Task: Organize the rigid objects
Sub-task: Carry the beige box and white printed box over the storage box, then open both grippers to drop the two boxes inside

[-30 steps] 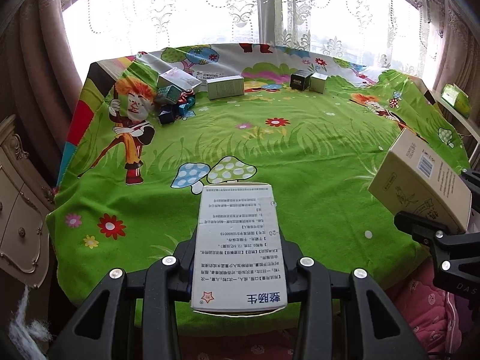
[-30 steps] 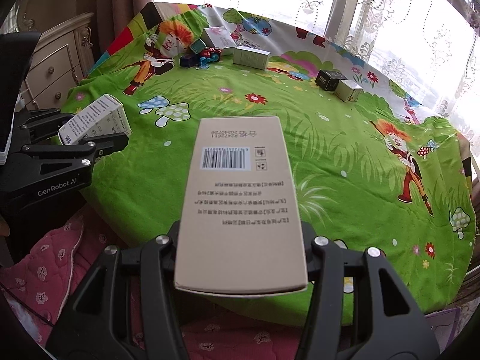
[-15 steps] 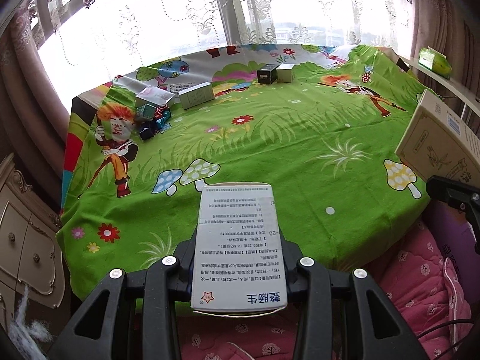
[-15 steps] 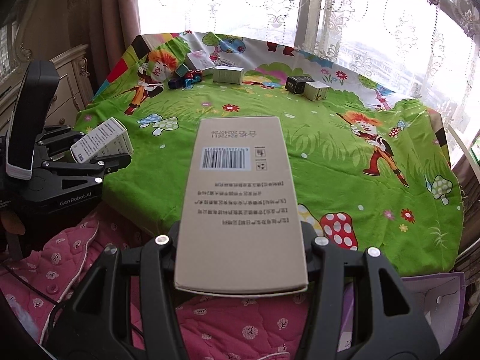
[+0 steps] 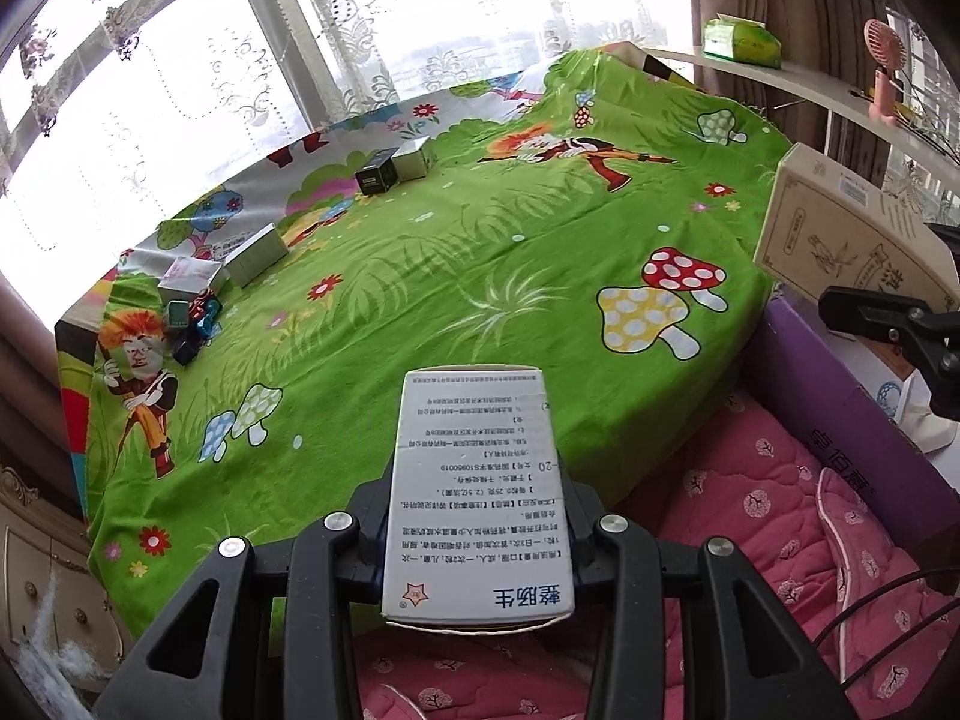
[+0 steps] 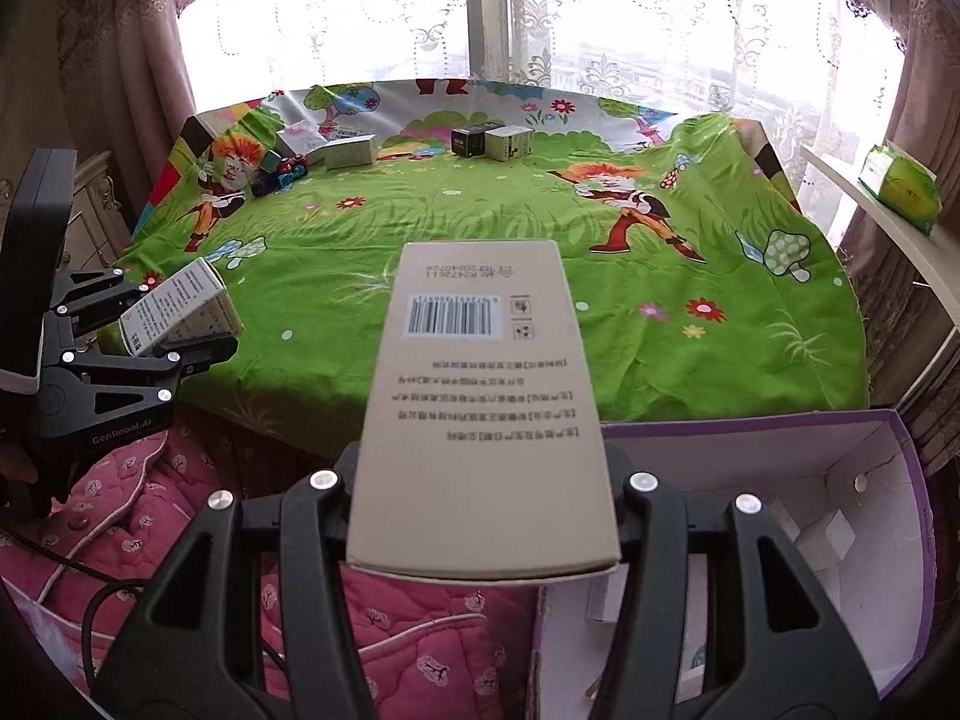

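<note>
Daylight only, coming through the window (image 6: 480, 12) behind lace curtains (image 5: 420, 30); panes blow out to pure white. Green tablecloth (image 6: 540, 228) evenly lit, shadows soft. Both views sharp, no motion blur. Heavy fisheye bending, with dark vignetting at the corners and curtain edges dim.

Ahead of the jaws: lace curtains (image 6: 372, 30) over a bright window. Far right: white shelf (image 5: 780, 75) bearing a green tissue pack (image 5: 741, 39) and a pink handheld fan (image 5: 882, 69). Far left: cream carved dresser (image 5: 36, 576). Beneath: pink quilted blanket (image 6: 420, 642) and a black cable (image 6: 96, 600).
</note>
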Demonstrator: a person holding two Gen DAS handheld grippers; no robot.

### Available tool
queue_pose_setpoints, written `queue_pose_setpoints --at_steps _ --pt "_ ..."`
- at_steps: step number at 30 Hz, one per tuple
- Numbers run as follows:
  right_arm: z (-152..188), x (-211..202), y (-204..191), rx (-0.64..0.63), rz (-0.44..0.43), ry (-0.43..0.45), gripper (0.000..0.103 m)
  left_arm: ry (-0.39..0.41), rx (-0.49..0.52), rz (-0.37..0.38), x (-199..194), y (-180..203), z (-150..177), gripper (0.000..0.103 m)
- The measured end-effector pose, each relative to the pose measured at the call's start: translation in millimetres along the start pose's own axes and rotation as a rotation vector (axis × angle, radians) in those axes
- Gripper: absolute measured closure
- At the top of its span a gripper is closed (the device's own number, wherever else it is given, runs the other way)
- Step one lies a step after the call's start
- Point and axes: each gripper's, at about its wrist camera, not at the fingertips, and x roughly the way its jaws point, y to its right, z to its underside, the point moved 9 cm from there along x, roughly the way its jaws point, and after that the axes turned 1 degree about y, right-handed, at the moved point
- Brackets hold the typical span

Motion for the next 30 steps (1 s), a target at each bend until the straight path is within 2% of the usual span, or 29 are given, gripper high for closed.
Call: queue_pose_setpoints --at_steps 5,19,30 --pt "12 -10 35 0.059 0.054 0.005 0.048 0.002 0.077 0.073 -2 43 -18 0.062" --pt "57 -44 128 0.215 0.216 -0.02 0.048 -0.026 0.226 0.38 -10 165 -53 0.062" --pt "88 -69 192 0.26 0.385 -0.092 0.047 0.044 0.327 0.531 -21 247 -75 0.062"
